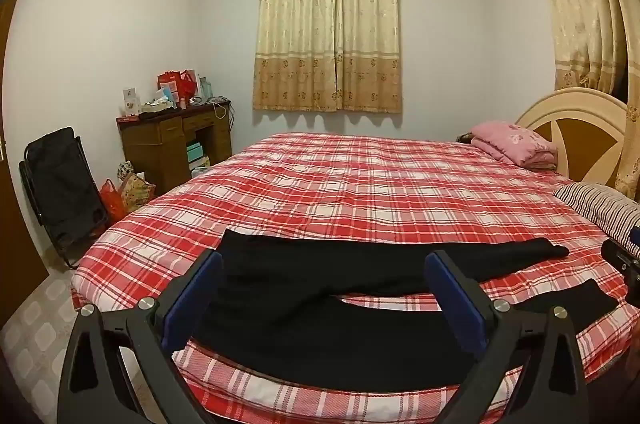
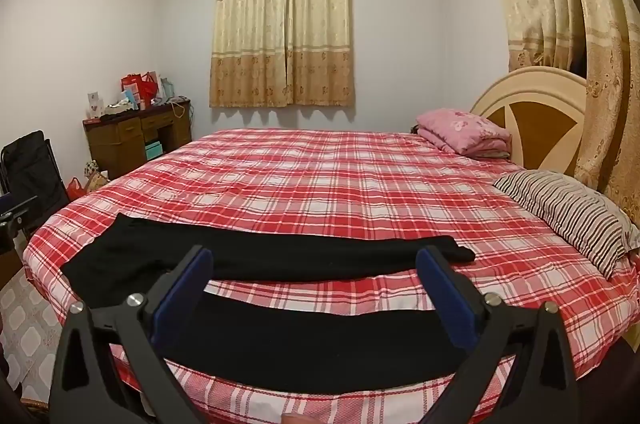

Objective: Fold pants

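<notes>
1. The left gripper (image 1: pixel 322 274) hovered near the bed's front edge with its jaws spread wide and nothing between the blue pads (image 1: pixel 192 300); the right gripper (image 2: pixel 314 270) did likewise, also empty and apart from the cloth.
2. The black pants (image 1: pixel 320 304) lay flat on the red plaid bedspread (image 1: pixel 360 184), waist toward the left, the two legs splayed in a narrow V toward the right; the near leg ran along the mattress edge.
3. Judged from this, the first fold was not yet begun; it would go best with one gripper pinching the near leg's cuff (image 2: pixel 520 328) and the other its waist corner, both layers caught, then carrying it evenly onto the far leg (image 2: pixel 320 256).
4. Red bags (image 1: pixel 176 84) stood on the desk (image 1: pixel 172 140); their contents could not be made out.
</notes>
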Demonstrator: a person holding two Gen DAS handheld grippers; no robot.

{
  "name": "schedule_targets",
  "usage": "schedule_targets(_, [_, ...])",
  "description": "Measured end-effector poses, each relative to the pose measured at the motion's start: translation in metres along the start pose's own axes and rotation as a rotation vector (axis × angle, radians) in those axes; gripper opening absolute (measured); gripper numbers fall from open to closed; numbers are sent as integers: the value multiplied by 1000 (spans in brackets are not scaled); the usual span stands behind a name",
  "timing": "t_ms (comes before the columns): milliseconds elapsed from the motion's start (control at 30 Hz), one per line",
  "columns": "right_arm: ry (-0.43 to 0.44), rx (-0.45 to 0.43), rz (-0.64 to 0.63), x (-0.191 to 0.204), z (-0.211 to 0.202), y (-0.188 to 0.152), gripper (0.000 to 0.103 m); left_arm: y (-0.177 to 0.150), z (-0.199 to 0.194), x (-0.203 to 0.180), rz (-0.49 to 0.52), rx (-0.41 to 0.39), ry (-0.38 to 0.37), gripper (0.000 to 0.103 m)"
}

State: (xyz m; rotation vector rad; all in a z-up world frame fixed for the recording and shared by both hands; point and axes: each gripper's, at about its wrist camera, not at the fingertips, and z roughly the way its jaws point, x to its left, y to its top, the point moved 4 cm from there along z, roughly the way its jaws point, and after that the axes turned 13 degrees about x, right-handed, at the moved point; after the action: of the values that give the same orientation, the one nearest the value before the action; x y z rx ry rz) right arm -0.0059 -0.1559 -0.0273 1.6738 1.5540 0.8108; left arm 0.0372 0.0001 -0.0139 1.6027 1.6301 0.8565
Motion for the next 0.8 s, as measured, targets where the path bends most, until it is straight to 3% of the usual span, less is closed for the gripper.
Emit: schedule_targets(800, [2, 9, -13, 1, 3, -3, 103, -3, 6, 3, -2, 16, 4, 102])
